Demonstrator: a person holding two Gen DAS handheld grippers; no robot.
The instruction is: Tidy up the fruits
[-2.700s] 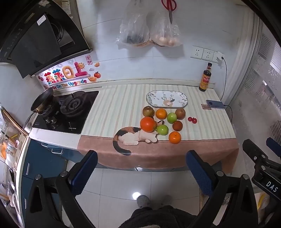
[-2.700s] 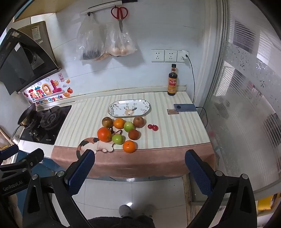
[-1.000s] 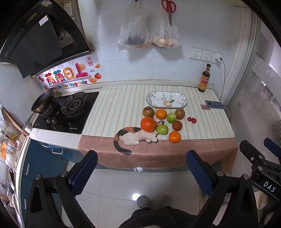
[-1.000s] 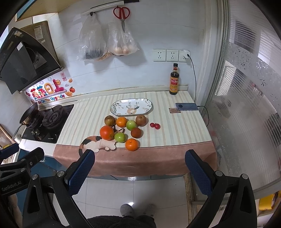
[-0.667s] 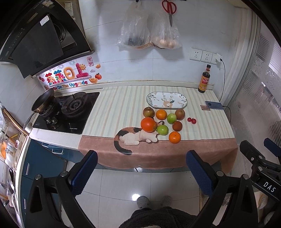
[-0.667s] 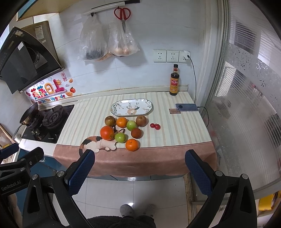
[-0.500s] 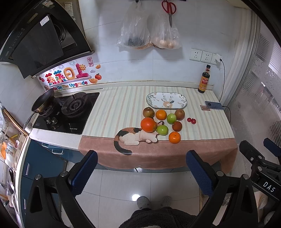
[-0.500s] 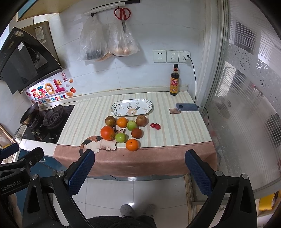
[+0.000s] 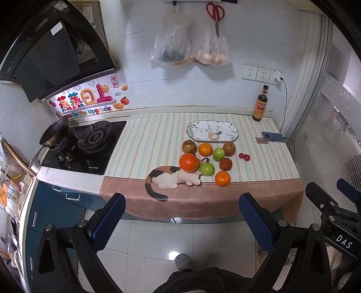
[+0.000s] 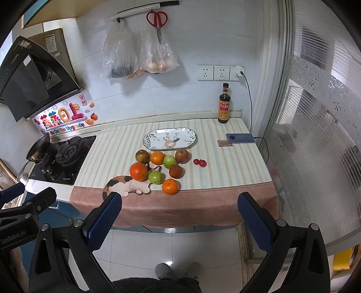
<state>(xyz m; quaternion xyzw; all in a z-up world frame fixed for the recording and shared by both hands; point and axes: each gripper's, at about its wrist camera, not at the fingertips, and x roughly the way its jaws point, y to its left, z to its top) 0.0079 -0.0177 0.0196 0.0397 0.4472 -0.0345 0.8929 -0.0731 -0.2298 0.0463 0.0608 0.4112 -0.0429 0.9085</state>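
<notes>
Ahead of us and off to the left we see a gas stove (image 9: 86,146) with a small pan (image 9: 54,131) on its far-left burner, under a black hood (image 9: 49,49). High ahead, two plastic bags (image 10: 137,56) hang from a wall rail with red scissors (image 10: 157,19) above them. Ahead to the right a dark sauce bottle (image 10: 224,107) stands against the wall below the sockets (image 10: 220,73), and a phone (image 10: 240,138) lies plugged in just nearer to us. Directly below us we see grey slippers (image 10: 178,270) on white floor tiles.

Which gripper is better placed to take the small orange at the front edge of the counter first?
Probably the right gripper: the small orange lies almost centred between its open fingers. The left gripper sees it off to the right.
</notes>
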